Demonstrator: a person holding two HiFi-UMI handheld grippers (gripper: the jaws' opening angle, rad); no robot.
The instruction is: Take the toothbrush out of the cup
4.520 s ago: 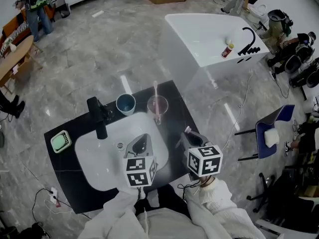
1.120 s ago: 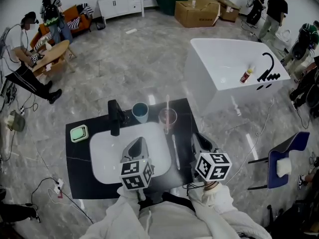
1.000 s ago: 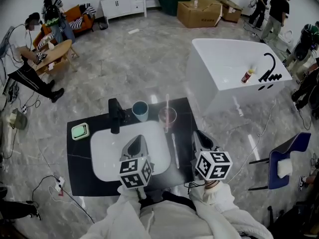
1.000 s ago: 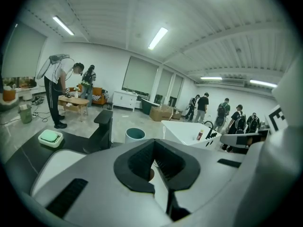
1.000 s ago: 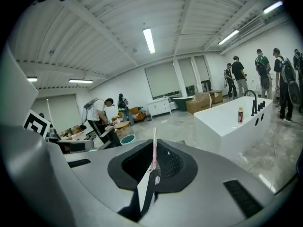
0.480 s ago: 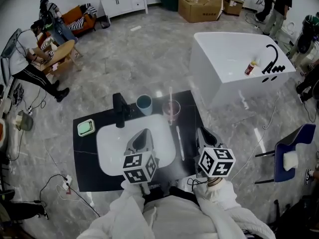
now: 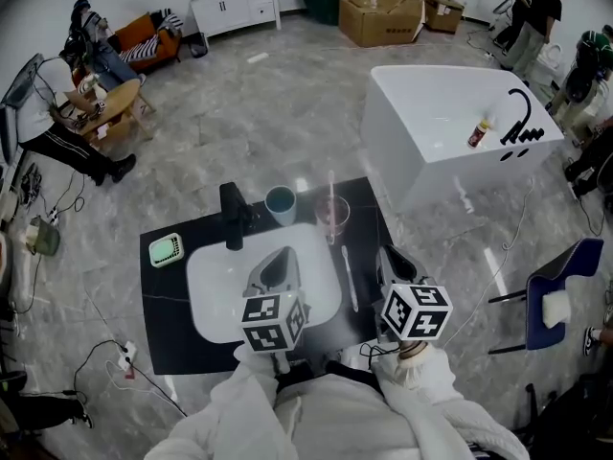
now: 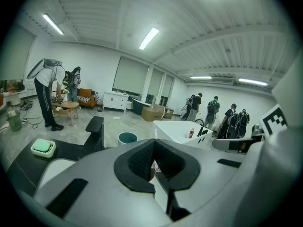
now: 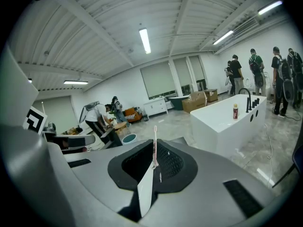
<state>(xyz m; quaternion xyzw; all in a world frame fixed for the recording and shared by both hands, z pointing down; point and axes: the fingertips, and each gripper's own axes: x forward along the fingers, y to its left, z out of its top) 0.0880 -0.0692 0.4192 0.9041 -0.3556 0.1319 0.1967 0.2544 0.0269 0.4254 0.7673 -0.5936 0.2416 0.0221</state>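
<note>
A pink see-through cup (image 7: 331, 213) stands at the back of the black counter (image 7: 172, 329), with a pink-white toothbrush (image 7: 330, 186) upright in it. That brush (image 9: 154, 145) rises just beyond my right gripper's tips. A second, white toothbrush (image 7: 348, 276) lies flat on the counter beside the white sink (image 7: 215, 286). My left gripper (image 7: 279, 264) hovers over the sink, jaws together and holding nothing. Right of the lying brush, my right gripper (image 7: 389, 258) also looks shut and holds nothing. Both sit short of the cup.
A teal cup (image 7: 281, 202) and a black faucet (image 7: 233, 215) stand left of the pink cup. A green soap dish (image 7: 165, 249) is at the counter's left. A white bathtub (image 7: 431, 123) stands back right, a chair (image 7: 551, 295) to the right, people far off.
4.5 s ago my right gripper held the white toothbrush above the counter; since about a second ago it lies on the counter. Both grippers have barely moved; the head view shifted slightly.
</note>
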